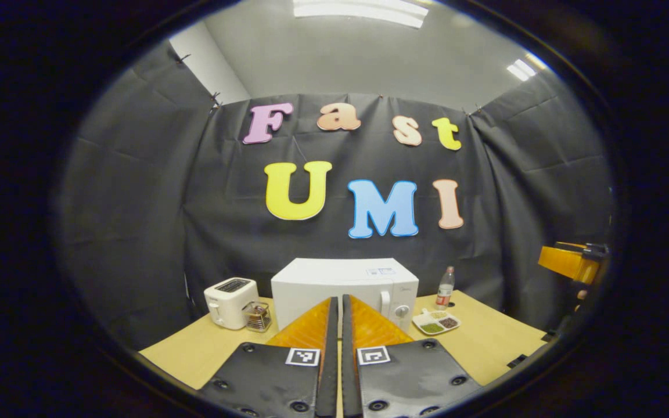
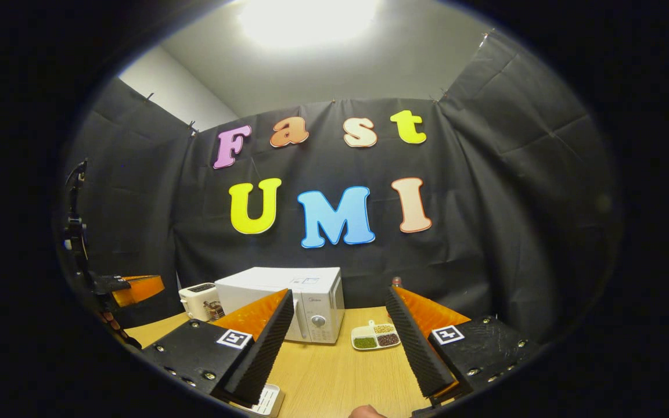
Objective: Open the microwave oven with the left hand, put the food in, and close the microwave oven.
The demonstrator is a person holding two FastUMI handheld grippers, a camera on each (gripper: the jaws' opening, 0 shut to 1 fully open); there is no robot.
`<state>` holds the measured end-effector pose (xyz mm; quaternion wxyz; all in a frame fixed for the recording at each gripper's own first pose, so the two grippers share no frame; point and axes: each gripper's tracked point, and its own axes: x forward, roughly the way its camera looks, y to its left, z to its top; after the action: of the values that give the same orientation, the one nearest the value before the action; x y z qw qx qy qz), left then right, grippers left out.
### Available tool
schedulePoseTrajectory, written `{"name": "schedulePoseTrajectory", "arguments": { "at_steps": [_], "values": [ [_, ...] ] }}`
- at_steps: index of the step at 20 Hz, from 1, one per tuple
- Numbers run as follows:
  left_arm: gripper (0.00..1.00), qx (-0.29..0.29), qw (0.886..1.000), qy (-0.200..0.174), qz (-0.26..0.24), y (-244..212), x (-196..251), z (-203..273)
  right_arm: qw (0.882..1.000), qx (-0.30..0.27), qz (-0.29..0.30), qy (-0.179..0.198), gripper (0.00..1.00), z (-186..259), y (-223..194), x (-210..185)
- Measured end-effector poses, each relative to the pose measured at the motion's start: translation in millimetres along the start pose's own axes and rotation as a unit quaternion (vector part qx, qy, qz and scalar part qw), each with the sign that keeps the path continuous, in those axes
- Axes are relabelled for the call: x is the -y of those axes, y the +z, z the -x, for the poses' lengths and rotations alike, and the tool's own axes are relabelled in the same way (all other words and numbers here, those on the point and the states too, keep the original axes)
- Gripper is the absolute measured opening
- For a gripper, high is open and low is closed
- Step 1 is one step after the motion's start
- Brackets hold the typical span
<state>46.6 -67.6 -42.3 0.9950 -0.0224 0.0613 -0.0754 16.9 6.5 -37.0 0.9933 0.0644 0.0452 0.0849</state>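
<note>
Microwave oven [image 1: 343, 287] sits shut; its stiff white handle [image 1: 385, 302] is the hold. Left gripper [image 1: 337, 325] pressed together, right gripper [image 2: 340, 337] spread near the light, spill-prone food tray [image 2: 376, 335].

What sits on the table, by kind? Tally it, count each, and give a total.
Microwave oven: 1
Toaster: 1
Glass jar: 1
Bottle: 1
Divided food tray: 1
Total: 5

Both views face the microwave [image 1: 343, 287] [image 2: 288, 302] from well back.
</note>
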Motion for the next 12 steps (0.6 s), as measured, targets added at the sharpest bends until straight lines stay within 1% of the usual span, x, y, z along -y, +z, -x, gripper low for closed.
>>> {"name": "schedulePoseTrajectory", "arguments": {
  "at_steps": [1, 2, 3, 4, 6, 7, 9, 10, 12],
  "values": [
    [0.10, -0.001, 1.000, 0.000, 0.001, -1.9, -3.9, 6.1, 1.000, 0.001, 0.003, 0.000, 0.96, 3.4, -0.3, -3.9],
    [0.14, -0.002, 1.000, 0.000, -0.003, -3.1, -6.2, 11.3, 1.000, -0.002, 0.005, 0.001, 0.96, 7.3, -1.4, -8.0],
    [0.10, -0.002, 1.000, -0.002, -0.007, -2.7, -9.7, 19.0, 1.000, -0.001, 0.005, 0.001, 0.96, 10.5, -1.9, -12.0],
    [0.24, 0.001, 1.000, -0.001, -0.014, -1.3, -13.3, 23.9, 1.000, 0.000, 0.005, 0.000, 0.96, 13.5, -0.7, -15.0],
    [0.23, 0.006, 1.000, -0.003, -0.023, 1.5, -20.6, 29.7, 1.000, 0.002, 0.005, -0.001, 0.96, 18.6, -0.4, -22.2],
    [0.24, 0.007, 1.000, -0.005, -0.022, 3.9, -21.3, 35.0, 1.000, 0.001, 0.004, 0.000, 0.96, 20.0, -1.2, -25.3],
    [0.51, 0.013, 1.000, -0.006, -0.015, 5.7, -24.7, 40.4, 1.000, -0.002, 0.003, 0.004, 0.96, 22.3, -3.2, -32.3],
    [0.70, 0.016, 1.000, -0.002, -0.012, 7.1, -27.6, 43.0, 1.000, -0.002, 0.003, 0.006, 0.96, 23.7, -2.8, -35.6],
    [0.96, 0.018, 1.000, 0.006, -0.009, 5.7, -32.7, 47.8, 1.000, -0.001, 0.006, 0.008, 0.96, 26.0, -1.3, -40.4]
  ]
}}
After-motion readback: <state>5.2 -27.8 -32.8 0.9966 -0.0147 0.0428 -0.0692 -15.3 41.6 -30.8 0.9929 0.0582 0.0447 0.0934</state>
